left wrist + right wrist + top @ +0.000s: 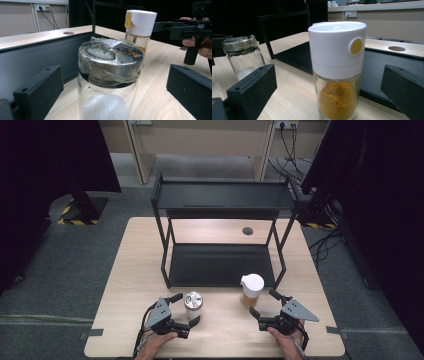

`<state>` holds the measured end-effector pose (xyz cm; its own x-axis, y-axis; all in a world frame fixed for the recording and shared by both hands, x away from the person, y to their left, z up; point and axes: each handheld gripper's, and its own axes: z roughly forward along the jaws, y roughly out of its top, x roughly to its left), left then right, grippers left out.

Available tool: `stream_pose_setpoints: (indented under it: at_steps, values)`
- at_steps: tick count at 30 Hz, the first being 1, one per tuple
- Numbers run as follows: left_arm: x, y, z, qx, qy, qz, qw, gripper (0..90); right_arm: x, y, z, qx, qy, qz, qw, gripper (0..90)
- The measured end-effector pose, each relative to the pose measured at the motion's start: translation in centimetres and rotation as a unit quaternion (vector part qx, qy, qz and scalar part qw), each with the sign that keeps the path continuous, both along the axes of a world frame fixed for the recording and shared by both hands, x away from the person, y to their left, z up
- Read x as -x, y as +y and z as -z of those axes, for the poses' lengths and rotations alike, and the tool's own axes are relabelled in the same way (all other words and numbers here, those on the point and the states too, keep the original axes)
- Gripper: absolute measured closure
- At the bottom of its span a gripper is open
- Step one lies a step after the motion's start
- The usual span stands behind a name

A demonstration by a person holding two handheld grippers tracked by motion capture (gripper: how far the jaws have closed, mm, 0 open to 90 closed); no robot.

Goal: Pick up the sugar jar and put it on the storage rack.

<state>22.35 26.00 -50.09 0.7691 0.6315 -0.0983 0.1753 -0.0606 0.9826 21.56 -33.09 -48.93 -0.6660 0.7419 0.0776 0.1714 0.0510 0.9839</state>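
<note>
A: Currently at approach stage. Left gripper (pixel 184 309) at lower left of frame, jaws wide, straddling salt jar (pixel 193 304) w/o contact. Right gripper (pixel 263 303) at lower right, jaws wide either side of spice jar (pixel 251 290), not touching.

B: Confirmed. Nothing gripped or lifted yet. Both jars upright on table (pixel 125 285), just in front of black rack (pixel 220 265) at frame centre. Rack shelves bare.

A: Contents?

B: Salt jar (pixel 110 82): clear glass, metal lid under wrinkled film, white granules low in base. Spice jar (pixel 337 72): clear glass, white cap w/ yellow button, orange-yellow powder approx. half full.

A: Remaining, as judged: close on each jar, lift, probably place on rack.
</note>
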Motion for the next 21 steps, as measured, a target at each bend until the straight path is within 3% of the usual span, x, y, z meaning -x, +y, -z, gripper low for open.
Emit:
stream_pose_setpoints:
  at_steps: [21]
  values:
    - [0.0,-1.4,-0.1,-0.011,0.007,-0.014,0.9998,0.3,-0.1,0.1,0.1,0.001,0.001,-0.004,1.0000,0.7]
